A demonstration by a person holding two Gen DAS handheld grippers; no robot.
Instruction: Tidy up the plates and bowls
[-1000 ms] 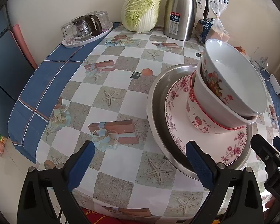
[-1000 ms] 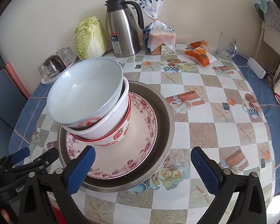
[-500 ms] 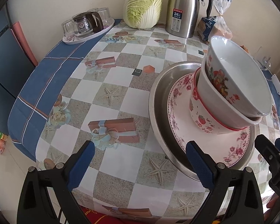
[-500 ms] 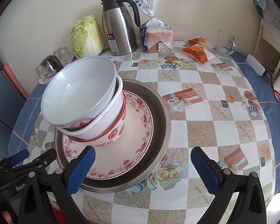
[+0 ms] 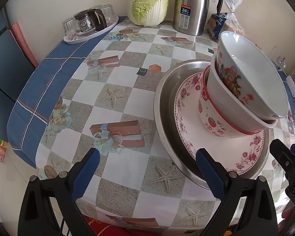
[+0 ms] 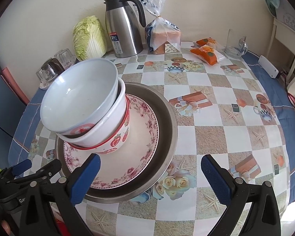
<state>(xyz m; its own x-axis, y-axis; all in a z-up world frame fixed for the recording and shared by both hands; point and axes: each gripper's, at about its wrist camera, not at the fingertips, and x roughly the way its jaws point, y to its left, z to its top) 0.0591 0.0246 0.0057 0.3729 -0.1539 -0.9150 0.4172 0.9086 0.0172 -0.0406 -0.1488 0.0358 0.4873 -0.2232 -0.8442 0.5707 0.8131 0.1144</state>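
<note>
A steel basin [image 5: 167, 106] [image 6: 167, 118] sits on the table near its front edge. Inside it lies a white plate with pink flowers [image 5: 188, 129] [image 6: 139, 137]. On the plate stand nested bowls, leaning: a strawberry-print bowl with a red rim [image 5: 212, 123] [image 6: 118, 141] at the bottom and a white bowl with a flower picture [image 5: 251, 74] [image 6: 78, 102] on top. My left gripper [image 5: 145, 171] is open, just left of the basin. My right gripper [image 6: 150, 179] is open over the basin's near rim. Neither holds anything.
At the back stand a cabbage [image 5: 149, 2], a steel thermos jug [image 6: 123, 25], a bagged loaf [image 6: 163, 35] and a tray of glasses [image 5: 90, 23]. Orange snack packs [image 6: 206, 51] and a glass [image 6: 232, 41] lie back right. The table edge runs close below both grippers.
Both grippers pulled back a little from the table; the basin and bowl stack look slightly farther away. The dishes themselves have not moved. Both grippers stayed open.
</note>
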